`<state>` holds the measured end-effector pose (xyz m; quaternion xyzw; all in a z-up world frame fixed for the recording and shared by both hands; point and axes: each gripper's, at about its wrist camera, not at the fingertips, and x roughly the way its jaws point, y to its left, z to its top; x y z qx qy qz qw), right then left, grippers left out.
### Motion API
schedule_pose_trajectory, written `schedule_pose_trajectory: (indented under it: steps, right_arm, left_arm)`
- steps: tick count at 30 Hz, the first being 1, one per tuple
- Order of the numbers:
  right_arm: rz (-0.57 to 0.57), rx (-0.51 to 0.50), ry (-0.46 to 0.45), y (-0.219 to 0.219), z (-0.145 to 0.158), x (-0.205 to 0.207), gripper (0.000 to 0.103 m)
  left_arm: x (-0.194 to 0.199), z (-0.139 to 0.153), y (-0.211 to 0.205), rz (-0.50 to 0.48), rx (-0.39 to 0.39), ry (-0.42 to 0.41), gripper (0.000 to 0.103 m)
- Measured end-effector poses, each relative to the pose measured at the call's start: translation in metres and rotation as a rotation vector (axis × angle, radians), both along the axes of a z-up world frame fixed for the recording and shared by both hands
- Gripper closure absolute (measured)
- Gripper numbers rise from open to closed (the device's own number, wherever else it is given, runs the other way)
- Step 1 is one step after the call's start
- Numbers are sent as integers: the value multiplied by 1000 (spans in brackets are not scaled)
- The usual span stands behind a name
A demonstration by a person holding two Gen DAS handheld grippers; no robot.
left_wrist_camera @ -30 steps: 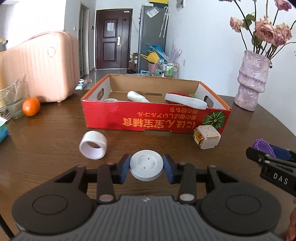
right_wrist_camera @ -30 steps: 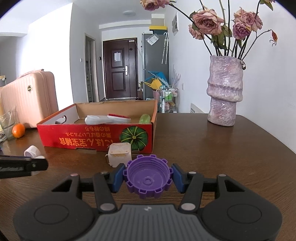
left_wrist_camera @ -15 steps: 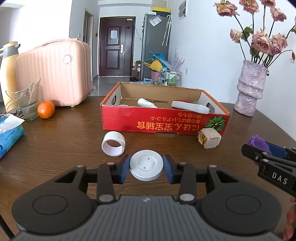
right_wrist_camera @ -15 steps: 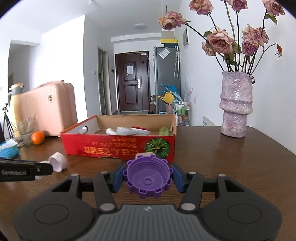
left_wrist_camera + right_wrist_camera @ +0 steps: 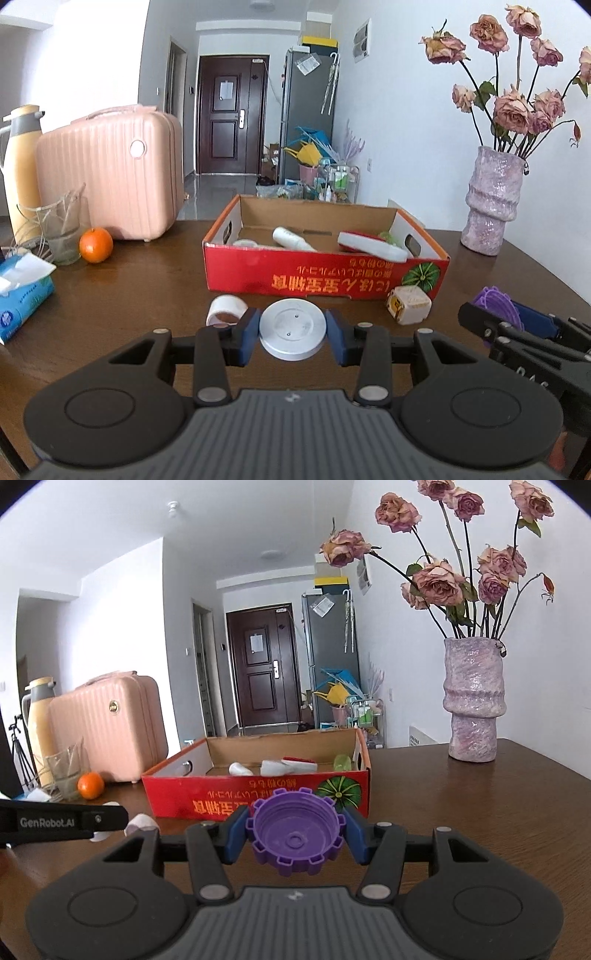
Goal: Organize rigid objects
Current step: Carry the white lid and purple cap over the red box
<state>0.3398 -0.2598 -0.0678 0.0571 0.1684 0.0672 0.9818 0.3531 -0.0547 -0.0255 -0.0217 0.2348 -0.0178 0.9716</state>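
Note:
My left gripper (image 5: 293, 334) is shut on a white round disc (image 5: 293, 329) and holds it above the table, short of the red cardboard box (image 5: 325, 280). My right gripper (image 5: 296, 836) is shut on a purple toothed cap (image 5: 296, 834), also above the table; it shows at the right of the left wrist view (image 5: 496, 306). The box (image 5: 258, 801) holds a white bottle (image 5: 291, 238), a white and red flat piece (image 5: 373, 247) and a green item (image 5: 341, 762). A white tape ring (image 5: 226, 310) and a cream cube (image 5: 409, 305) lie on the table before the box.
A purple vase with dried roses (image 5: 489, 206) stands at the right. A pink suitcase (image 5: 110, 173), an orange (image 5: 96, 244), a glass (image 5: 61, 230), a thermos (image 5: 20, 170) and a tissue pack (image 5: 22, 295) are at the left of the wooden table (image 5: 129, 295).
Both grippers have risen and pulled back from the box, each keeping its object. The box, ring and cube look farther and lower in view.

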Motion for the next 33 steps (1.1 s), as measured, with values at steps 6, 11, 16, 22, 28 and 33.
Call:
schedule_pose_trajectory:
  steps: [6, 11, 16, 22, 28, 33]
  right_arm:
    - [-18, 12, -6, 6, 3, 13, 49]
    - [-39, 40, -9, 6, 5, 29, 49]
    - [-61, 50, -22, 6, 7, 48, 49]
    - [-85, 77, -22, 1, 7, 74, 49]
    - [-95, 89, -18, -3, 6, 101, 49]
    - [-93, 90, -21, -3, 6, 120, 49]
  left_arm:
    - [12, 8, -4, 7, 8, -25, 63]
    - [27, 11, -4, 17, 4, -34, 63]
    - [43, 14, -2, 30, -5, -44, 63]
    - [70, 16, 2, 43, -28, -47, 63]
    - [94, 14, 1, 52, -27, -46, 63]
    - [114, 11, 1, 56, -23, -40, 63]
